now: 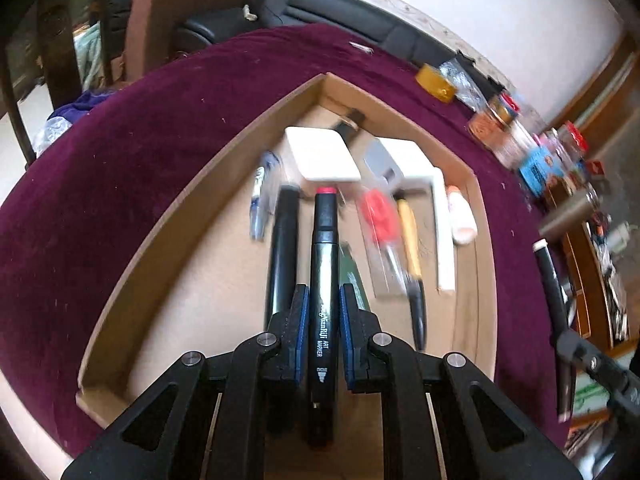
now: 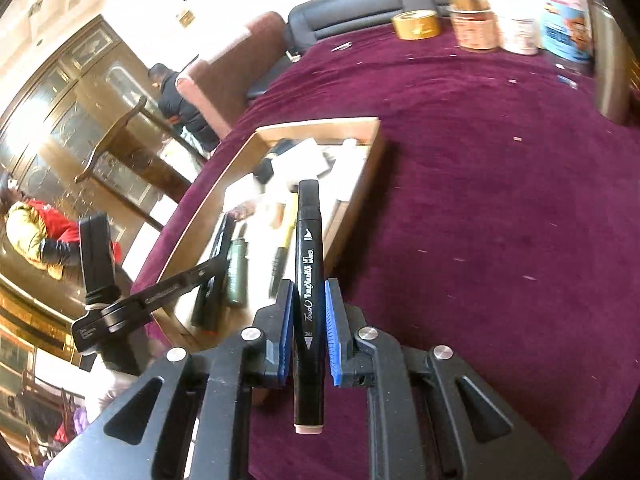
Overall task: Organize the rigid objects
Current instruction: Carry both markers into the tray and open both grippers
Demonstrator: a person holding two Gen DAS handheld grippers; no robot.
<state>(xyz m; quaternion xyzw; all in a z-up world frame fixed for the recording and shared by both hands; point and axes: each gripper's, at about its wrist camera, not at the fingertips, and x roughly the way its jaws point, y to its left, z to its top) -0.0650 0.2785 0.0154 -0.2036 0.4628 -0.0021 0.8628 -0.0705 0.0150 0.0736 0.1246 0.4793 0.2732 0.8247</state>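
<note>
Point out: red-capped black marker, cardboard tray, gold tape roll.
Red-capped black marker [image 1: 323, 240]: left wrist view, mid barrel.
Shallow brown cardboard tray [image 1: 224, 160]: left wrist view, left wall.
Gold tape roll [image 2: 416, 25]: right wrist view, outer side.

red-capped black marker [image 1: 323, 280] over cardboard tray [image 1: 168, 216] | second black marker [image 2: 308, 300] above cloth beside tray

Black marker [image 2: 308, 276] reads "Touch", "ART MARKER", "BROAD".

Jars [image 1: 516, 132] beyond the cardboard tray [image 1: 192, 200] are motion-blurred; their labels are unreadable. Tray contents [image 2: 304, 168] smear together.
</note>
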